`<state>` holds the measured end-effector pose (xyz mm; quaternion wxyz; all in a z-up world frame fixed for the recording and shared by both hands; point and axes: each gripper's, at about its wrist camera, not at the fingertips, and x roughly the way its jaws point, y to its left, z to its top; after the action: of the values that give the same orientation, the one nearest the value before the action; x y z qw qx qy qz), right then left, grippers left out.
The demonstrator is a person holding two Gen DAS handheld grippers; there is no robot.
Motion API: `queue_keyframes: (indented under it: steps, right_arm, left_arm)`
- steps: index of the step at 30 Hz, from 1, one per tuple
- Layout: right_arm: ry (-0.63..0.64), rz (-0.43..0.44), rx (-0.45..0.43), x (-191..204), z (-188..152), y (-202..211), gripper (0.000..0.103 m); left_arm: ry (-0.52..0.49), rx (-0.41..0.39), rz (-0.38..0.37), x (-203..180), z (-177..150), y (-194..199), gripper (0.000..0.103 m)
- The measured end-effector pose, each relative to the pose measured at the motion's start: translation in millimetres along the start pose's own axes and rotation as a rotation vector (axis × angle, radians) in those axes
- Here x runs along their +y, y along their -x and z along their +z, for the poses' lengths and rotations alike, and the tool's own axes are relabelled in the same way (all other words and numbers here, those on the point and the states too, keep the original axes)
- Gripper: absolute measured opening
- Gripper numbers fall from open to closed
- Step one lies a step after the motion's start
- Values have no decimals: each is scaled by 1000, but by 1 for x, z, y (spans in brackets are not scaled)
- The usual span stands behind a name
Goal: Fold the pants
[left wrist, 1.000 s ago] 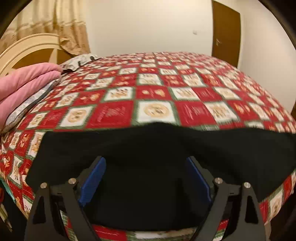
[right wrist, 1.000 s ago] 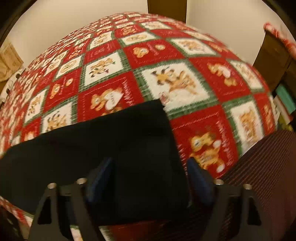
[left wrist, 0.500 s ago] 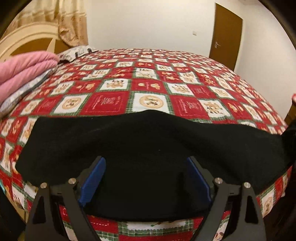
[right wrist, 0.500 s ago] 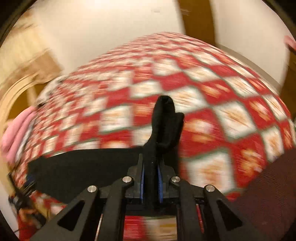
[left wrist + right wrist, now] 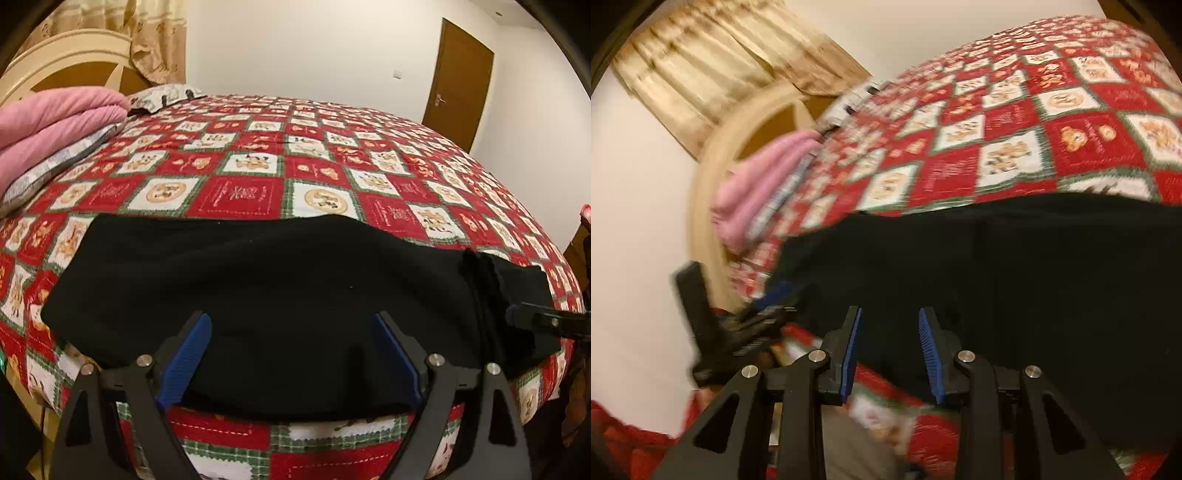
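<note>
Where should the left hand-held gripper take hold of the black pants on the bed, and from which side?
Probably at the left end of the black pants, coming from the near bed edge. That end lies flat on the checkered bedspread with its corner exposed, while the right end is already doubled over in layers. The left hand-held gripper hangs open above the middle.

From the left wrist we look close and downward across the bed (image 5: 332, 155) toward the door (image 5: 461, 81). From the right wrist, rolled and blurred, we face the headboard (image 5: 713, 184). Both share the black pants (image 5: 258, 280).
</note>
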<state>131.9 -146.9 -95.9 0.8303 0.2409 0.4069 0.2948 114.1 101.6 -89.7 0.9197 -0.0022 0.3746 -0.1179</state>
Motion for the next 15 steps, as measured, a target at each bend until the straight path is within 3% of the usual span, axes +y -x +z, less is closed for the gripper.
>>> queue_keyframes:
  steps: [2,3,7,9,13,15]
  right_arm:
    - [-3,13,-62,0,-4,21,34]
    - [3,-25,-112,-1,-6,37,34]
    - [7,-296,-247,-18,-7,89,34]
    - [-11,-379,-252,-33,-11,98,34]
    - [-83,-404,-224,-62,-25,85,34]
    - [-149,-429,-208,-79,-32,76,34]
  left_arm:
    - [-26,-12,-13,-4,0,0,91]
    - [-34,-16,-23,-5,1,1,91]
    - [-74,-44,-143,-28,9,5,91]
    - [-119,-56,-195,-48,15,8,91]
    - [-178,-43,-268,-93,24,1,91]
    - [-223,-38,-270,-113,24,-7,91]
